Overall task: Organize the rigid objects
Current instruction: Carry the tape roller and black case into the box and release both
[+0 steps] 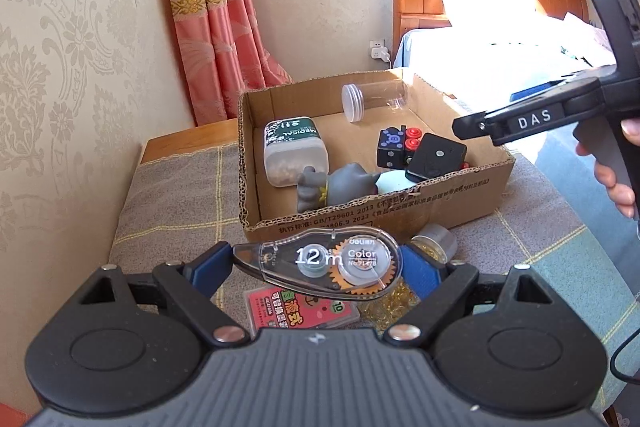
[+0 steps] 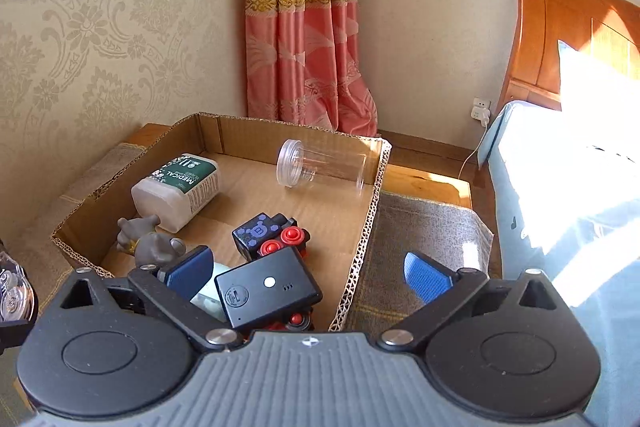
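Observation:
My left gripper is shut on a clear correction tape dispenser and holds it above the cloth, just in front of the cardboard box. The box holds a white medical bottle, a clear jar, a grey toy figure, a black and red toy block and a flat black device. My right gripper is open and empty above the box's near right corner, over the black device. It also shows in the left wrist view.
Under my left gripper lie a red card pack, a small jar and a spill of gold clips on the grey checked cloth. A bed stands to the right. A wall and curtain stand behind the table.

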{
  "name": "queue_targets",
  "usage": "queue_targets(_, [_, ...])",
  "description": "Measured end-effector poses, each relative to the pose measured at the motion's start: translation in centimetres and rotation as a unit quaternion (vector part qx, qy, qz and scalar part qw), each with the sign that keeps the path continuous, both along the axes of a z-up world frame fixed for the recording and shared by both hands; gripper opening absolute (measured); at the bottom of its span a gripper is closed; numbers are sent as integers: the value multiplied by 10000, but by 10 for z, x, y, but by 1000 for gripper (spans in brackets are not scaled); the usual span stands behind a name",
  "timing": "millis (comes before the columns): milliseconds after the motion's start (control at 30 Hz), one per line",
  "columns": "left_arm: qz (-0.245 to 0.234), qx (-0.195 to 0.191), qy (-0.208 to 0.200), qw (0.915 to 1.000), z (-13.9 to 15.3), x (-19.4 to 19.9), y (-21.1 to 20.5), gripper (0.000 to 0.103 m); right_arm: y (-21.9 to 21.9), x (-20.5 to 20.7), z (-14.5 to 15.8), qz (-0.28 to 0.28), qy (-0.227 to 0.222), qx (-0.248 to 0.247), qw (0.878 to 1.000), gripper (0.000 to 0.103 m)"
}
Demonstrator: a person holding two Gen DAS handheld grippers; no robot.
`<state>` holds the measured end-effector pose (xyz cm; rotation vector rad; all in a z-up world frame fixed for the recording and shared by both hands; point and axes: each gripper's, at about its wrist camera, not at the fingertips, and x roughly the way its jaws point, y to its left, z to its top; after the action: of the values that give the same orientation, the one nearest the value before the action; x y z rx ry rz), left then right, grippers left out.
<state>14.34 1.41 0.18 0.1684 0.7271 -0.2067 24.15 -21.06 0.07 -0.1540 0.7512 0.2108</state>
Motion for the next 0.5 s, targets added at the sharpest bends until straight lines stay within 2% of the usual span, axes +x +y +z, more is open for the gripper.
queue_targets(167, [-128, 7, -101, 9999, 15, 24, -12, 89, 2, -33, 3, -189, 215, -85, 9996, 103])
queue_targets(500, [-472, -5, -17, 9989, 28, 97, -56, 89, 6, -73, -5, -345, 209, -54, 9992, 103])
